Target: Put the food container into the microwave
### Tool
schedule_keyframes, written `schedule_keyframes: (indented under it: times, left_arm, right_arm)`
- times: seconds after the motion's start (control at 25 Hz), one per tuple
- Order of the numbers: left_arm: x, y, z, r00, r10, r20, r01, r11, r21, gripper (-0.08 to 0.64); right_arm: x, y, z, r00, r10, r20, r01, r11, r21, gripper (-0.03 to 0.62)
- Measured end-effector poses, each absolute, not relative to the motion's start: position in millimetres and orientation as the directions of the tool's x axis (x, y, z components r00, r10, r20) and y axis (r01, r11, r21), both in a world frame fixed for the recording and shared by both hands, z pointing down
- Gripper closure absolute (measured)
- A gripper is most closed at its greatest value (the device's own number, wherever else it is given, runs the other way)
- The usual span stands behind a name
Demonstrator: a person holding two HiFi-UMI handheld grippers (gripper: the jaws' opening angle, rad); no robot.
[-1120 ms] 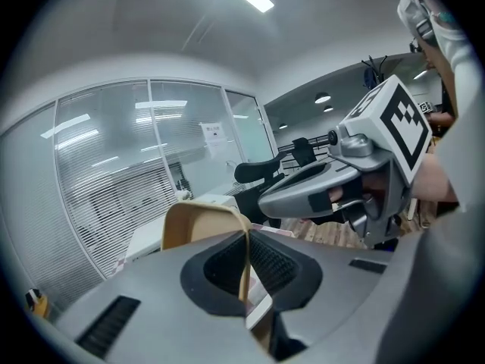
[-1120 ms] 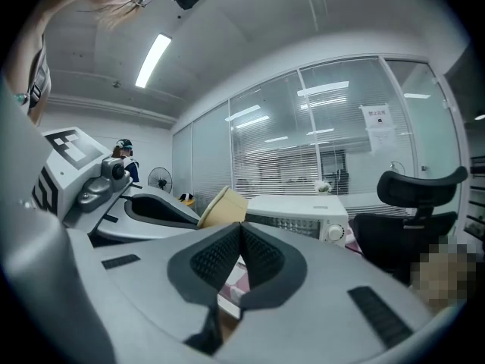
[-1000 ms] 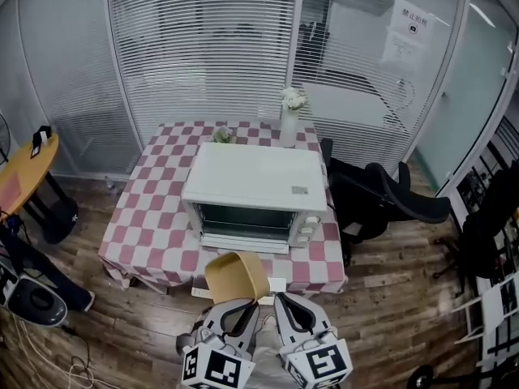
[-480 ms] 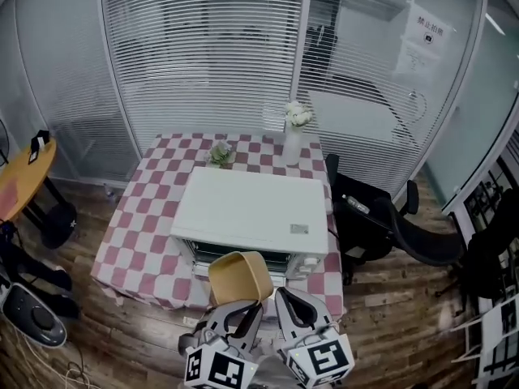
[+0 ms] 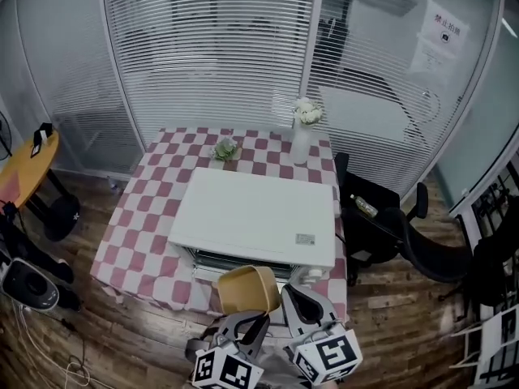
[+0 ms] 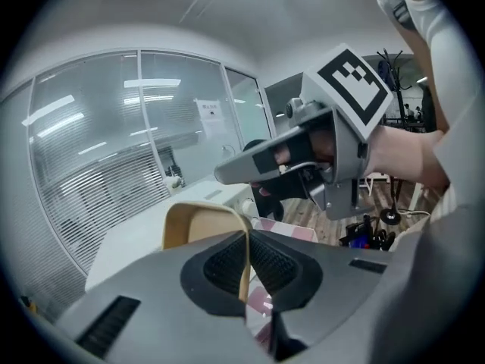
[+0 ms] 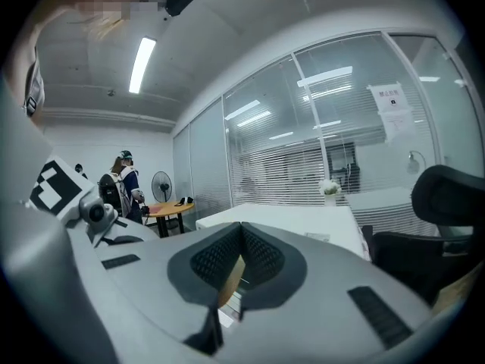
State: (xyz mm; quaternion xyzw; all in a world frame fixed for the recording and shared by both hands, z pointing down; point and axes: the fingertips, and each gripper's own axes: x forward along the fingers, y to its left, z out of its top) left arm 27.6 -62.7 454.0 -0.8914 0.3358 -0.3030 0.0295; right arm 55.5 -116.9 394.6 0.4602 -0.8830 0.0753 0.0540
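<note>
A tan food container (image 5: 247, 288) hangs in front of the white microwave (image 5: 255, 217), just below its front edge. My left gripper (image 5: 246, 321) is shut on the container's near wall, and the wall's edge (image 6: 244, 268) runs between the pads. The container's open side (image 6: 198, 224) faces the microwave (image 6: 144, 233). Just right of the container is my right gripper (image 5: 297, 301), shut with nothing in it. In the right gripper view its jaws (image 7: 241, 252) meet, with a tan sliver of the container (image 7: 231, 280) showing past them. The microwave's front face is hidden from above.
The microwave stands on a red-and-white checkered table (image 5: 134, 233). A vase of white flowers (image 5: 304, 132) and a small plant (image 5: 226, 148) stand at the table's far edge. A black office chair (image 5: 405, 241) is right of the table, and a round wooden table (image 5: 24, 168) is at the far left.
Both grippers and the container have moved forward to the microwave's front edge. The head view has come closer and over the microwave, so its door no longer shows.
</note>
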Motion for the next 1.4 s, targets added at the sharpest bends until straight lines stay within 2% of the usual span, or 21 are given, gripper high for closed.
schedule_keyframes:
  times: [0.36,0.64,0.92,1.2,1.4]
  left_arm:
    - [34.3,-69.7,519.8,0.569,-0.519,0.638,-0.576,-0.805,-0.142,0.54]
    - [42.3,-87.3,550.6,0.522,-0.502,0.69,-0.565,-0.809,-0.161,0.54]
    - [43.1,-108.6,575.8,0.414,-0.538,0.735,-0.553,-0.789,-0.266,0.54]
    - [34.9,-128.6,585.3,0.311,-0.575,0.757,-0.481,-0.782,-0.397,0.54]
    - [31.3,-140.5,590.0,0.318,-0.564,0.762,-0.426,-0.803,-0.417,0.54]
  right_arm:
    - [82.8,-131.5,419.4,-0.54,-0.814,0.214,-0.841,0.521,-0.143,0.598]
    - [105.8,-144.7,420.3,-0.528,-0.824,0.206,-0.849,0.507,-0.149,0.598]
    - [128.3,-159.7,413.0,-0.543,-0.822,0.172,-0.839,0.525,-0.142,0.598]
    - [133.7,-166.0,409.6,-0.561,-0.811,0.165,-0.828,0.544,-0.138,0.598]
    - [134.4,-171.4,404.7,-0.524,-0.838,0.152,-0.85,0.506,-0.147,0.598]
